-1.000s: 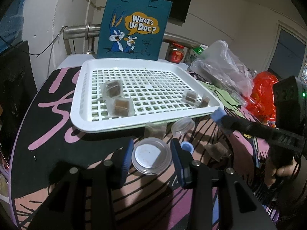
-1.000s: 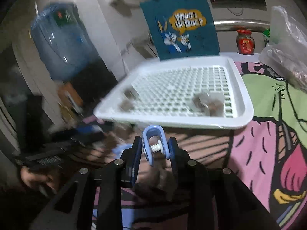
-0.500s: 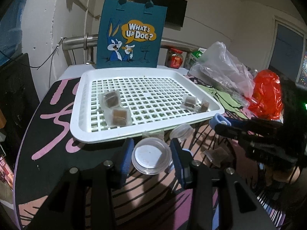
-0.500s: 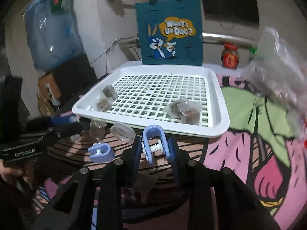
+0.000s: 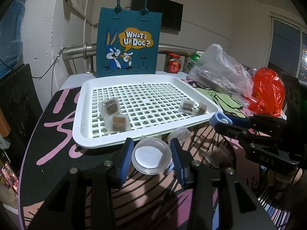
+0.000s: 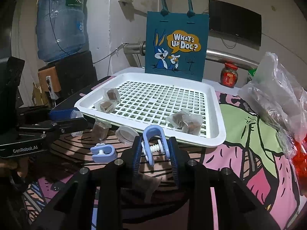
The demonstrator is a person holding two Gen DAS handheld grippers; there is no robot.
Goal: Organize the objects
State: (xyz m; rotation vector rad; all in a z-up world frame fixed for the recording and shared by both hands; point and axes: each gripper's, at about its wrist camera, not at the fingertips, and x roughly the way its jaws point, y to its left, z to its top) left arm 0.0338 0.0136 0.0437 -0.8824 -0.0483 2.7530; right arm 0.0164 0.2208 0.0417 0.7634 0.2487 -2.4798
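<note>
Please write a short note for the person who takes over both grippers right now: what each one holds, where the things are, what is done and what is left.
Left gripper: shut on the round clear container, just in front of the white tray.
Right gripper: shut on a blue clip, near the tray's front edge.
Done: four wrapped brown cubes lie in the tray, two at left and two at right.
Left: both held items, a second blue clip, a small clear lid and loose packets on the table.

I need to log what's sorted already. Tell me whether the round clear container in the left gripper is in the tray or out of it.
Out. The round clear container sits between the left gripper fingers, in front of the white tray near rim, not over its grid.
</note>
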